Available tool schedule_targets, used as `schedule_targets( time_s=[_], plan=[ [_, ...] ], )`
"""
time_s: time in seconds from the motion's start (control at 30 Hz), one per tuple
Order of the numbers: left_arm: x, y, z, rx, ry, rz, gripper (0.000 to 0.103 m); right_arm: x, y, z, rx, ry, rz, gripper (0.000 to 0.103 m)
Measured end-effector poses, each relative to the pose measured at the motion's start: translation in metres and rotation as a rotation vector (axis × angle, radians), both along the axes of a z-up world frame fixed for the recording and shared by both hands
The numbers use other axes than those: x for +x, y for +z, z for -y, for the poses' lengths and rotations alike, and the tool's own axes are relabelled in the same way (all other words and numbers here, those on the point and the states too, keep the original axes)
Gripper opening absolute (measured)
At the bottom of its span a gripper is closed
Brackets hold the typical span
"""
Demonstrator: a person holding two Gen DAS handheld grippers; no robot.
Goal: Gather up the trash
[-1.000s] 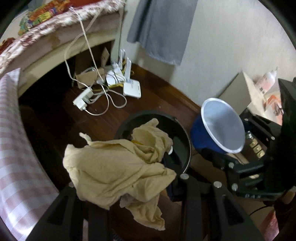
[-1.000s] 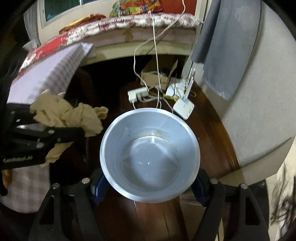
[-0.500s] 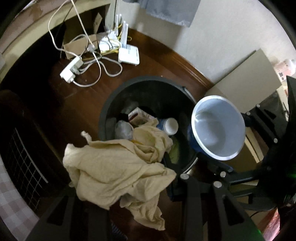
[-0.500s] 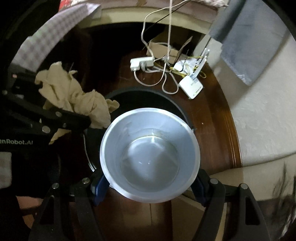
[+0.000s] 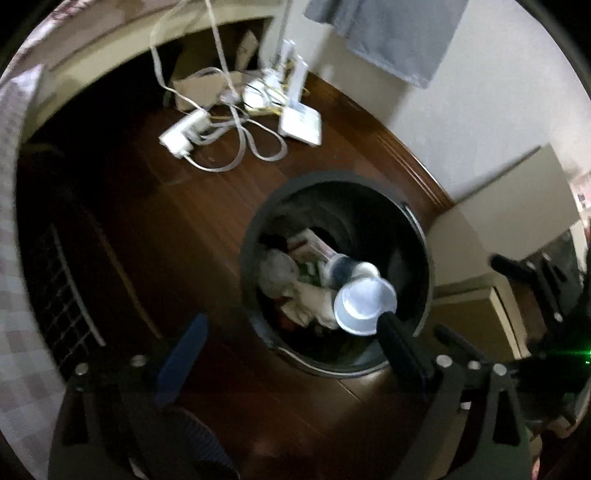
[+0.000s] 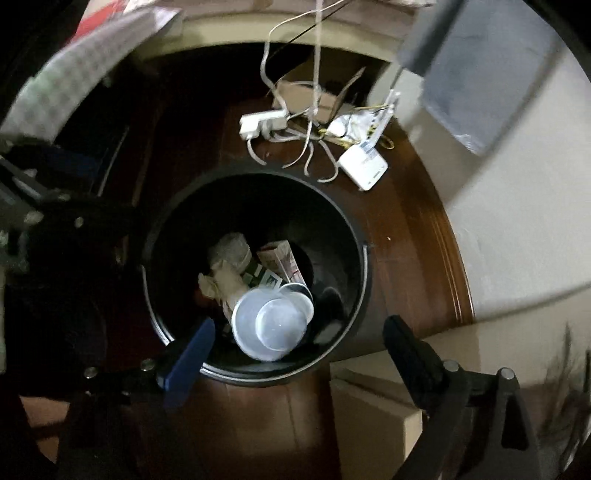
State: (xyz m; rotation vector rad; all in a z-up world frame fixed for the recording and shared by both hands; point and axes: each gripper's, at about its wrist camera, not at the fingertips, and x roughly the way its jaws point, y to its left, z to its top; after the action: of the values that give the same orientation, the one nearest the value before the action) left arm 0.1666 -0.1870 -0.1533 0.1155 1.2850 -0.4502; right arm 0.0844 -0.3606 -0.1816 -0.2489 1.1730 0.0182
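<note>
A black round trash bin (image 5: 255,243) stands on the dark wooden floor; it also shows in the right wrist view (image 6: 364,266). Inside lie the beige cloth (image 5: 314,306), the blue paper cup (image 5: 364,304) with white inside, a carton and other trash. In the right wrist view the cup (image 6: 273,323) lies on its side beside the cloth (image 6: 225,282). My left gripper (image 5: 291,343) is open and empty above the bin's near rim. My right gripper (image 6: 299,339) is open and empty over the bin.
A white power strip (image 5: 183,133), tangled cables and a white router (image 5: 301,123) lie on the floor beyond the bin. A cardboard box (image 6: 373,417) stands next to the bin at the right. A grey cloth (image 5: 391,33) hangs on the wall. A bed edge runs along the left.
My left gripper opened and the beige cloth dropped into the bin. My right gripper opened and the blue cup dropped in too. Both grippers now look straight down over the bin.
</note>
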Motion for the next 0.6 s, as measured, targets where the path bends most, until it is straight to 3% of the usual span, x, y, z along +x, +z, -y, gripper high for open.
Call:
schedule_targets(
  time_s=[0.2, 0.33, 0.47, 0.6],
  plan=[
    [-0.029, 0.045, -0.015, 0.004, 0.030, 0.168, 0.094, -0.016, 0.033, 0.010, 0.098, -0.163, 0.055, 0.095],
    [-0.055, 0.076, -0.042, -0.010, 0.086, 0.257, 0.094, -0.038, 0.078, 0.004, 0.195, -0.276, 0.155, 0.103],
    [-0.083, 0.113, -0.075, -0.029, 0.149, 0.352, 0.095, -0.062, 0.125, -0.023, 0.240, -0.275, 0.248, 0.103],
    [-0.103, 0.142, -0.093, -0.023, 0.190, 0.434, 0.095, -0.082, 0.165, -0.059, 0.204, -0.250, 0.307, 0.103]
  ],
)
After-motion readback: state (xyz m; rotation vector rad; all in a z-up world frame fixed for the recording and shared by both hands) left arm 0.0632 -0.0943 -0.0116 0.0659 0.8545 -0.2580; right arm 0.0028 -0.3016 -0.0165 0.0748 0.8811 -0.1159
